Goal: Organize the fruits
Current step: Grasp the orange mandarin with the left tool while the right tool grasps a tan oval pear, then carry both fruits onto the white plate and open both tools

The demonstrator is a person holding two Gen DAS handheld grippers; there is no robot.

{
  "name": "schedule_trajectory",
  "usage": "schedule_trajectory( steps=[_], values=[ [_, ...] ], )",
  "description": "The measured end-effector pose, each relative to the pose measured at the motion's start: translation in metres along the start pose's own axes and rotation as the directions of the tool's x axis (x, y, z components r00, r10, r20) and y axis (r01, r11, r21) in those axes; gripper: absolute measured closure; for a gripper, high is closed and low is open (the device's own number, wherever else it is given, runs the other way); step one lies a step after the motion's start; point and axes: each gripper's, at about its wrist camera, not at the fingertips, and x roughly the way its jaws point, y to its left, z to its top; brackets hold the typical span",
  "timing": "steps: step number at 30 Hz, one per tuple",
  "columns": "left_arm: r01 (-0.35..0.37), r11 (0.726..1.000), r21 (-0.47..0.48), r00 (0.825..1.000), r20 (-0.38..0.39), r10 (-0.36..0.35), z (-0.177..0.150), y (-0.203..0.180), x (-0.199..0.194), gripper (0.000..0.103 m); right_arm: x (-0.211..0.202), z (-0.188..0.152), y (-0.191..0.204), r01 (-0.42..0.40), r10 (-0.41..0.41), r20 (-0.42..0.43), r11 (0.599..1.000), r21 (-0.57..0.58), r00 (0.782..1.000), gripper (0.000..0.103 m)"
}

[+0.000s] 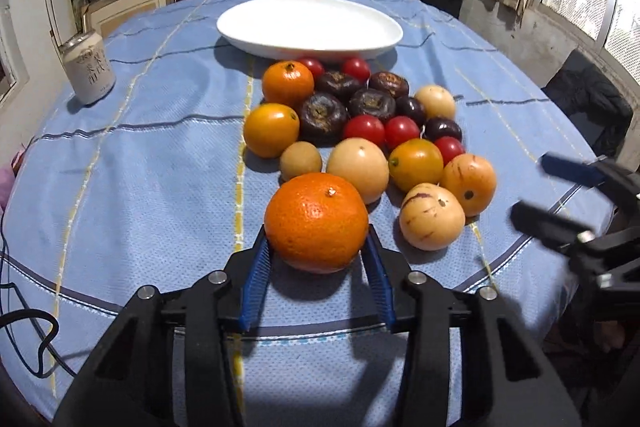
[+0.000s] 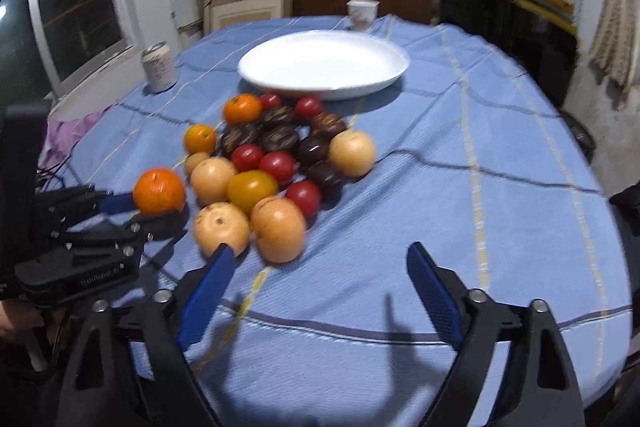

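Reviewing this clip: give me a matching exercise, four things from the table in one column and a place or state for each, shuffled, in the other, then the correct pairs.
Things:
1. large orange
2. white plate
3. drink can
4. right tool

Places or states:
A. empty, beyond the fruit pile
B. between the blue pads of the left tool, which touch its sides
C. open, nothing between its pads
D. upright near the table's left edge, apart from the fruit

Pairs: 1-B, 2-A, 3-D, 4-C
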Motion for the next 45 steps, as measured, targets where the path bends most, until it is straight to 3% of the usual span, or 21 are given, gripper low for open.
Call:
schedule_trajectory(
  steps=[4,8,13,28,31,45],
  values=[
    [0.001,1.0,0.009,1.0,0.006,-0.001,0.0,-0.001,-0.004,0.059,0.016,0.0,0.006,-0.024,0.024,-0.012,1.0,-0.013,1.0,0.03],
    [0.007,1.0,0.012,1.0,0.003,-0.007,-0.003,0.0,-0.004,0.059,0.029,0.003,-0.001,-0.061,0.062,-0.029,0.997,0.042,0.998,0.051],
    [0.003,1.0,0.008,1.0,0.006,-0.003,-0.004,0.002,-0.003,0.059,0.036,0.002,0.001,-0.1,0.102,-0.039,0.994,0.038,0.994,0.055],
    [0.003,1.0,0.003,1.0,0.0,-0.003,-0.004,0.004,-0.001,0.059,0.044,0.005,0.001,-0.095,0.097,-0.041,0.995,0.041,0.994,0.055],
    [0.001,1.0,-0.001,1.0,-0.002,-0.001,-0.004,0.005,0.0,0.059,0.043,0.004,0.004,-0.12,0.121,-0.037,0.992,0.031,0.992,0.069],
    [0.0,1.0,0.002,1.0,-0.003,0.0,-0.004,0.006,0.0,0.059,0.039,0.003,0.008,-0.109,0.11,-0.024,0.994,0.023,0.994,0.07]
  ],
)
